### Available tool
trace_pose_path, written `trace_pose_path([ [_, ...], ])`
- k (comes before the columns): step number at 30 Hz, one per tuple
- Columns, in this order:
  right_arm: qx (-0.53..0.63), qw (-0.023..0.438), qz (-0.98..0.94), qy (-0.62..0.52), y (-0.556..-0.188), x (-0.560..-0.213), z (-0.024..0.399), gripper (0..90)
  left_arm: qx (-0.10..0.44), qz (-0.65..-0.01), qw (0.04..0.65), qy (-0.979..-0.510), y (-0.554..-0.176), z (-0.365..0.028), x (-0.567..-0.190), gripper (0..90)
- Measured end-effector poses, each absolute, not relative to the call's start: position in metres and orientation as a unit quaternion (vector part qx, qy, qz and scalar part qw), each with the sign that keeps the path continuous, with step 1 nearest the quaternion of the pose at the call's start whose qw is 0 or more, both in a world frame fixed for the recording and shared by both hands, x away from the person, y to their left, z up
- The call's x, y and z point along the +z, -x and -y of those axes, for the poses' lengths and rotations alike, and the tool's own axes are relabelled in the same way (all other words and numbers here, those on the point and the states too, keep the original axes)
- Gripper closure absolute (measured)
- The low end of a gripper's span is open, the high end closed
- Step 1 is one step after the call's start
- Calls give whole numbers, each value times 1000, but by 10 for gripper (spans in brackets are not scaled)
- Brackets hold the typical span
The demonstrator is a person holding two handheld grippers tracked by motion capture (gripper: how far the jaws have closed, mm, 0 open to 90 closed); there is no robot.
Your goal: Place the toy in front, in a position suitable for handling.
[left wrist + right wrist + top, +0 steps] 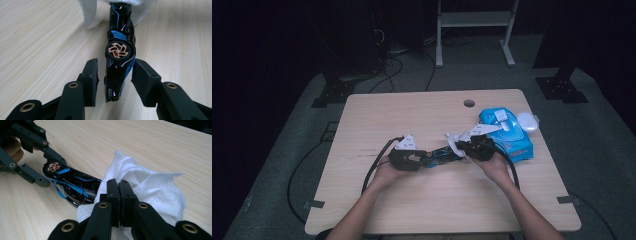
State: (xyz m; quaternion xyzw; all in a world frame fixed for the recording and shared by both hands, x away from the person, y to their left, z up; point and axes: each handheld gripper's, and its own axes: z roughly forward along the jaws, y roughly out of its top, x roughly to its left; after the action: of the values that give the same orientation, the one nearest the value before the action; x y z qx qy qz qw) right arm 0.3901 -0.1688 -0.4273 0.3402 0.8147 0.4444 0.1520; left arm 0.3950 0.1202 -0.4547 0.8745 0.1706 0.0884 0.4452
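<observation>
Over on the left, the left gripper (422, 159) has its jaws parted around the tail of a black-and-blue toy car (119, 57), which lies on its side on the wooden table (412, 115); the pads stand just off it. Further right, the right gripper (117, 192) is clamped on a white wipe (150, 187) pressed against the car's other end. Beyond it lies a blue wipes pack (507, 132).
</observation>
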Motion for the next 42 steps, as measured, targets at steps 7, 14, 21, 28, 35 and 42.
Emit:
trace_pose_path([
  [7, 452, 185, -812, -321, -376, -432, 169, 879, 92, -186, 435, -876, -394, -118, -455, 543],
  [14, 459, 223, -806, -300, -361, -438, 169, 881, 115, -159, 417, -888, -389, -113, -456, 623],
  [21, 463, 230, -801, -303, -361, -440, 171, 881, 139, -156, 418, -884, -387, -109, -458, 615],
  [28, 473, 238, -793, -300, -355, -443, 173, 881, 156, -159, 414, -883, -380, -106, -458, 599],
  [35, 470, 245, -798, -287, -345, -443, 172, 881, 134, -173, 415, -883, -376, -103, -456, 566],
  [42, 468, 236, -803, -283, -335, -442, 175, 881, 124, -169, 405, -890, -372, -100, -459, 423],
])
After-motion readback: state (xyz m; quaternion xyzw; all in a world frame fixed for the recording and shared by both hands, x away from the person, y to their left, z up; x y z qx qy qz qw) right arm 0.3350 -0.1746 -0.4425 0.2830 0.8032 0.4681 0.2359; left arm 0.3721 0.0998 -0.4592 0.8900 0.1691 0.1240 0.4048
